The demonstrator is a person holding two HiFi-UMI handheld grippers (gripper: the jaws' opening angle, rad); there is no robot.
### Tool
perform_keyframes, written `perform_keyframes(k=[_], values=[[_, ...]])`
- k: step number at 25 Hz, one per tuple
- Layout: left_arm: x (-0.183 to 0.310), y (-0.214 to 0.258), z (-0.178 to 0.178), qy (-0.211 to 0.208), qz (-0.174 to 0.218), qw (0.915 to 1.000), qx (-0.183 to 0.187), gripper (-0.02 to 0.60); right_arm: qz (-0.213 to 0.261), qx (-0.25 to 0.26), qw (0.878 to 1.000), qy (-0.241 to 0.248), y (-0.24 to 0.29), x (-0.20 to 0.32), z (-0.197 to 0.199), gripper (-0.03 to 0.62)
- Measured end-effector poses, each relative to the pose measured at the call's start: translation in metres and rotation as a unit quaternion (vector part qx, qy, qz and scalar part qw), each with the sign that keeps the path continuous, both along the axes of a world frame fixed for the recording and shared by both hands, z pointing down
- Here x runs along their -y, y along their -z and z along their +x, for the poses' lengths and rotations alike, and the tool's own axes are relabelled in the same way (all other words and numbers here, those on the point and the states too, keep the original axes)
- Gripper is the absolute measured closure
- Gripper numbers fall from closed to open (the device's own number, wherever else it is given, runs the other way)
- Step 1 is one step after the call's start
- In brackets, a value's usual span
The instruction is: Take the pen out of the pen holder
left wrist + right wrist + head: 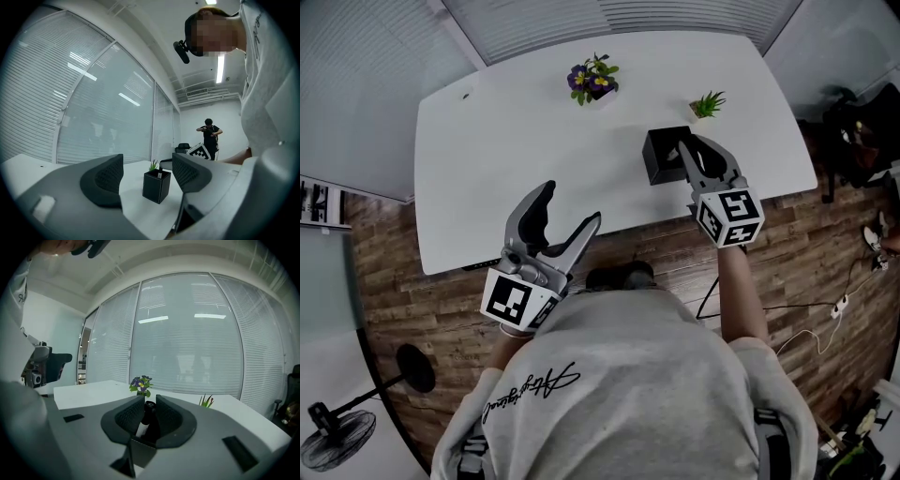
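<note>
A black square pen holder [661,159] stands on the white table [506,159] near its front right edge, and it also shows between the left jaws in the left gripper view [157,186]. My right gripper [686,150] reaches over the holder's right side. In the right gripper view it [149,405] is shut on a pen [144,418] with a black cap and white barrel, standing upright between the pads. The pen is hidden in the head view. My left gripper [572,217] hangs open over the table's front edge, holding nothing [147,165].
A pot of purple flowers [592,82] and a small green plant [707,105] stand at the back of the table. On the wooden floor are a fan [337,436] at the left and cables [825,314] at the right. A person [209,136] stands far off.
</note>
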State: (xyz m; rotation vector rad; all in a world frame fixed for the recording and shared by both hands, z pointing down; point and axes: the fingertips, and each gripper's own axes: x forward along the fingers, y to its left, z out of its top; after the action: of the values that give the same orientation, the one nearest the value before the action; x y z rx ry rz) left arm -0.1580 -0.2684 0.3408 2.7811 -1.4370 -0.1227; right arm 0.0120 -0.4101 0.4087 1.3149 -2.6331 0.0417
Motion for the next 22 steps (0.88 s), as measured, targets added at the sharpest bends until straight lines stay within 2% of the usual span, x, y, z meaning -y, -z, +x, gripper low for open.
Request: perform_keyframes(k=[12, 22], values=[[0.003, -0.002, -0.004, -0.016, -0.001, 0.9999, -0.002, 0.272, 0.017, 0.01, 1.0, -0.02, 0.016, -0.007, 0.002, 0.52], [0.007, -0.001, -0.001, -0.019, 0.002, 0.9998, -0.006, 0.272, 0.035, 0.015, 0.999, -0.017, 0.035, -0.01, 0.003, 0.522]])
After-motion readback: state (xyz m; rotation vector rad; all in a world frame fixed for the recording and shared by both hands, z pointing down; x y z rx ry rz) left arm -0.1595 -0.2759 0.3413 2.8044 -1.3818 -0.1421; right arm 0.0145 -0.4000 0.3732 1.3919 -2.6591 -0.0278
